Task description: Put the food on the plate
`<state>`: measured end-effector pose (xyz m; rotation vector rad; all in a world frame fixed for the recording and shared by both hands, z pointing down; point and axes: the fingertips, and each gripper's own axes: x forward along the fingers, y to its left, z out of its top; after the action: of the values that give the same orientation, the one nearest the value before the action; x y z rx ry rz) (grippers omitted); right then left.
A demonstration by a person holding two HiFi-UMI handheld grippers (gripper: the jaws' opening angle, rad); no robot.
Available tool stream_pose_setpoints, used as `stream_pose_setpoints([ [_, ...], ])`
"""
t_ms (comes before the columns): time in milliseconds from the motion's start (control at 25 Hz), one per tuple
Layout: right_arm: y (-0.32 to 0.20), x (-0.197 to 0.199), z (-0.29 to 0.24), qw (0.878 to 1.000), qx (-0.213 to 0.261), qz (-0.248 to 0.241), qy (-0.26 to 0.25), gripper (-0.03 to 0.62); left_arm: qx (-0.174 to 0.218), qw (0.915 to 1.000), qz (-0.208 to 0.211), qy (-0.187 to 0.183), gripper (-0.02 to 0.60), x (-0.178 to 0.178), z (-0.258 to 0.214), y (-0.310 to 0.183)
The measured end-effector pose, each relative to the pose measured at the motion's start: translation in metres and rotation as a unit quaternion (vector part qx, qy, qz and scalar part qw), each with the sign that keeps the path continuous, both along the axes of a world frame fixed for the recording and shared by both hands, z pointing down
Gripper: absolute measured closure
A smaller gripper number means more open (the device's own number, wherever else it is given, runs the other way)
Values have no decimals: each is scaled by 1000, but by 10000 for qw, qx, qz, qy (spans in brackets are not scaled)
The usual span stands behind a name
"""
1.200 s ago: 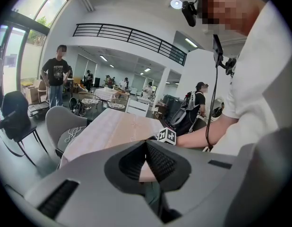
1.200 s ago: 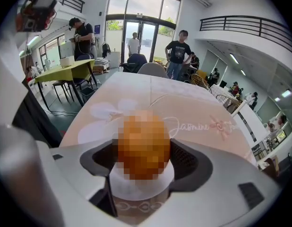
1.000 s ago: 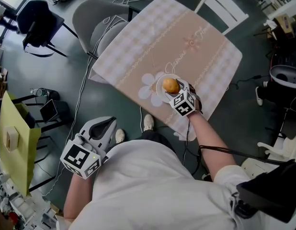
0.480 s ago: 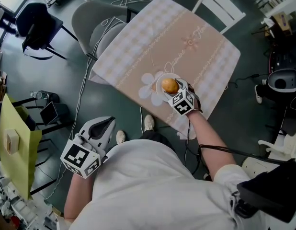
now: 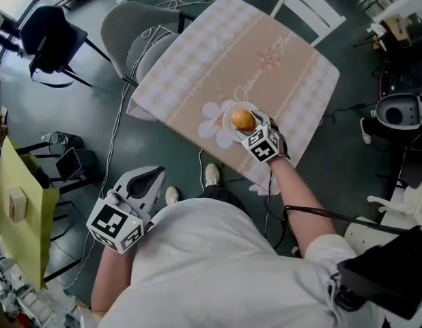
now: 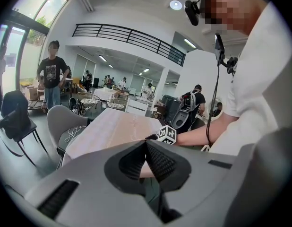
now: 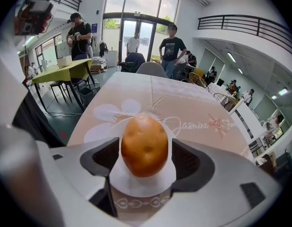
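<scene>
A brown potato [image 5: 243, 119] stands on end just above a small white plate [image 5: 229, 117] at the near edge of the table. My right gripper [image 5: 248, 124] is shut on the potato, a pad against each side. In the right gripper view the potato [image 7: 144, 145] fills the gap of the right gripper [image 7: 145, 159], and the plate [image 7: 141, 187] lies right under it. My left gripper [image 5: 158, 174] hangs low at the person's left side, away from the table. Its jaws meet with nothing between them, as the left gripper view also shows for the left gripper [image 6: 146, 148].
The table carries a beige checked cloth [image 5: 265, 53] with flower prints. A grey chair [image 5: 129, 26] stands at its left, a white chair [image 5: 313, 9] at its far side. Cables lie on the floor. A yellow-green table [image 5: 20, 203] stands at left. People stand farther off.
The right gripper and the potato have hardly shifted over the plate. The left gripper has stayed where it was.
</scene>
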<state>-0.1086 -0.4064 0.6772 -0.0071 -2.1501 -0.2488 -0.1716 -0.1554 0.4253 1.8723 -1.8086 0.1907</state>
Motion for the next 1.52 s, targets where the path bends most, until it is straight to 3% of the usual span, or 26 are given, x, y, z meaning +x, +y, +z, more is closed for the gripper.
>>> stream_pose_setpoints([
  [520,18,14,-46,9975,416,458,-346,252,185,9993,331,49,572,-1,-4,32],
  [800,53,31,-83,9930,519,856,-622,254,324,9971,693,26,572,-1,-13,57],
  [1160,140,52,-117,9870,373,1177,-1027,529,313,9924,1194,-10,572,2,-6,104],
  [1520,249,50,-137,9889,178,934,-1138,579,457,9836,1744,64,572,10,0,126],
])
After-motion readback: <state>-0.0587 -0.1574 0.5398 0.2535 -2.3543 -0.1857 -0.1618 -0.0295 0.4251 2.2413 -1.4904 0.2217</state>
